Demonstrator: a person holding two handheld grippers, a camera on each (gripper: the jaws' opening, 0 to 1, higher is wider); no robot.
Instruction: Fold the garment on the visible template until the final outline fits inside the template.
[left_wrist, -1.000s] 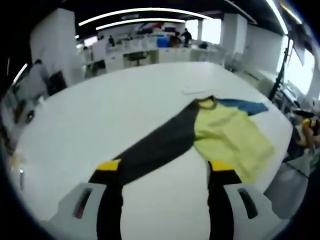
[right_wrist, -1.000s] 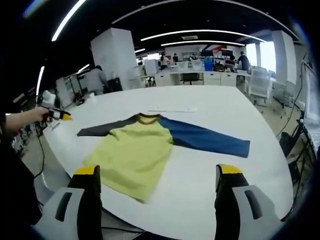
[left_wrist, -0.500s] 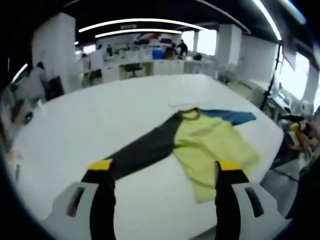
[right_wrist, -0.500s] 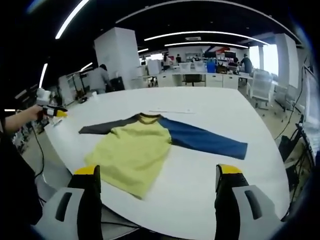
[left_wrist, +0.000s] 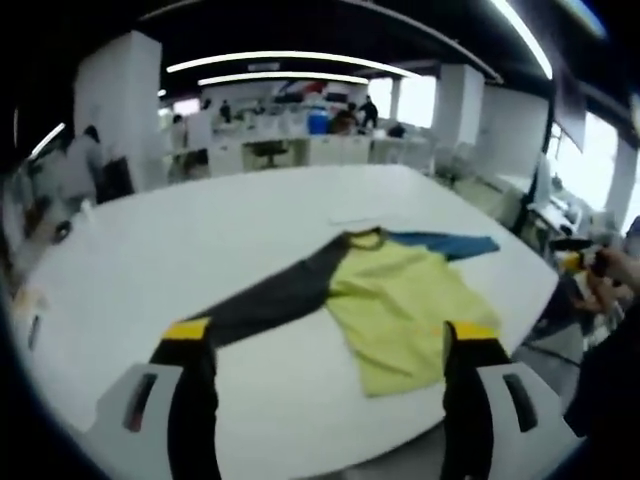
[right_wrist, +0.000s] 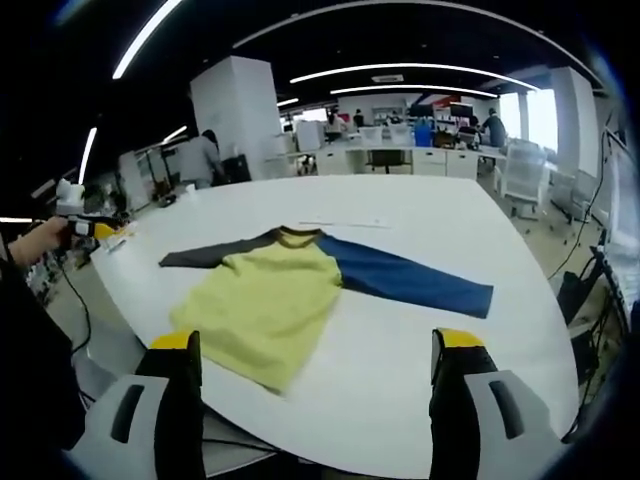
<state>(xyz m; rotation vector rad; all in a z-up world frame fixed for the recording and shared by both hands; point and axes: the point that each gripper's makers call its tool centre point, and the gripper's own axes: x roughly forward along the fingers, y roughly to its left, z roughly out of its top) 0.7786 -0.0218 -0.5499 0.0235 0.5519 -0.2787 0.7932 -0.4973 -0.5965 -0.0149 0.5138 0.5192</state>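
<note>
Fingers (left_wrist: 190, 400) of the left gripper (left_wrist: 325, 345) stand spread with nothing between them, and the right gripper (right_wrist: 312, 355) is likewise spread and bare, both held off the table's (right_wrist: 440, 215) near edge. On the white table the garment (right_wrist: 275, 300) lies flat close to that near edge, yellow body in the middle, dark grey sleeve (right_wrist: 205, 257) and blue sleeve (right_wrist: 410, 280) stretched outward toward opposite sides
</note>
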